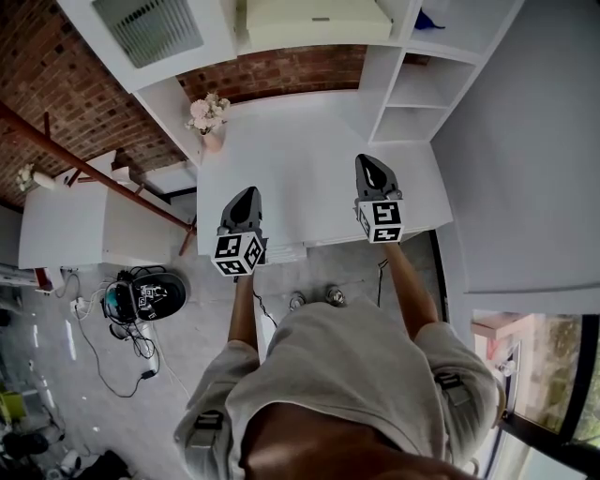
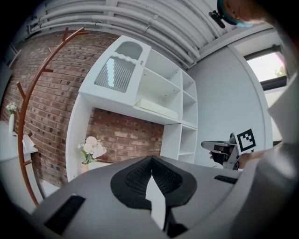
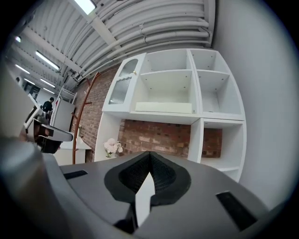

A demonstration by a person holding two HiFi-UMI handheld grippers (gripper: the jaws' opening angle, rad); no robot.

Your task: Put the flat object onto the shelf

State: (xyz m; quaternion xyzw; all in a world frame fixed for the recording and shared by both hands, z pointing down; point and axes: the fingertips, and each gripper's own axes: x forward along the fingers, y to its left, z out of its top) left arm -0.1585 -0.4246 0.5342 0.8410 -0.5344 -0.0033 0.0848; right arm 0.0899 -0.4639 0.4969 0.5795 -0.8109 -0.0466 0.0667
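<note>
1. Overhead, in the head view, the person's two arms reach out over a white tabletop (image 1: 309, 141). The left gripper (image 1: 246, 195) is over the near left corner and the right gripper (image 1: 370, 161) near the near right edge. Both point toward the white shelf unit (image 1: 398, 89) at the tabletop's far edge. The flat object (image 1: 314, 21), a pale cream slab, lies on a shelf board above the brick-backed opening, well apart from both grippers. A vase of flowers (image 1: 208, 117) stands at the far left corner of the tabletop.

2. From the left gripper view, the left gripper (image 2: 151, 163) has its jaws pressed together at the tips with nothing between them. Beyond it, the flat object (image 2: 156, 108) lies flat on its board, its long side along the board's front edge. The flowers (image 2: 92, 149) show at lower left, a curved brown stand (image 2: 25, 116) against the brick wall, and the right gripper (image 2: 219, 145) at the right side.

3. From the right gripper view, the right gripper (image 3: 149, 156) is likewise closed and empty. The flat object (image 3: 163, 107) fills nearly the whole width of the middle compartment's bottom board. The left gripper (image 3: 51, 135) shows at the left edge.
</note>
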